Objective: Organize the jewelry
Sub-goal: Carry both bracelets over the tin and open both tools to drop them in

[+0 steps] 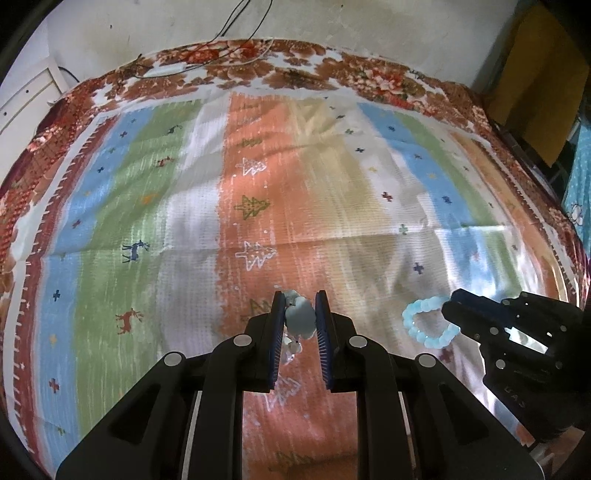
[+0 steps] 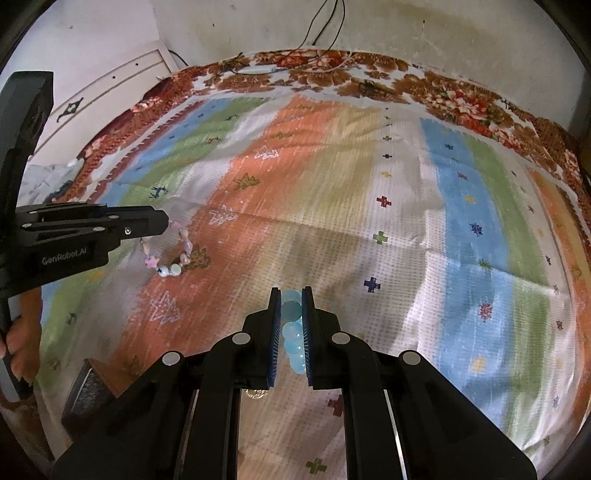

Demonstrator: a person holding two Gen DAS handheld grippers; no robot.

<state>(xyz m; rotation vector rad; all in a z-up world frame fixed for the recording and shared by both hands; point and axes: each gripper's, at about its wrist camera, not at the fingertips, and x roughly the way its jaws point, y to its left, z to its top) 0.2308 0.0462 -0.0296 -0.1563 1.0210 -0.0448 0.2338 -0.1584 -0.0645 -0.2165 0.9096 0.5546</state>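
My left gripper (image 1: pixel 300 308) is shut on a bracelet of pale mixed beads (image 1: pixel 300 318), held above the striped cloth. In the right wrist view that gripper (image 2: pixel 166 223) sits at the left with the pink and white bead bracelet (image 2: pixel 168 258) hanging from its tip. My right gripper (image 2: pixel 291 299) is shut on a light blue bead bracelet (image 2: pixel 293 332). In the left wrist view the right gripper (image 1: pixel 448 308) is at the right, and the blue bracelet (image 1: pixel 424 321) hangs from it as a loop.
A striped cloth with tree and deer prints (image 1: pixel 258 184) covers a bed with a floral border (image 1: pixel 295 70). A dark flat box (image 2: pixel 86 398) lies at the lower left in the right wrist view, and a small gold item (image 2: pixel 256 394) lies under my right gripper. Cables (image 2: pixel 325 22) hang on the wall.
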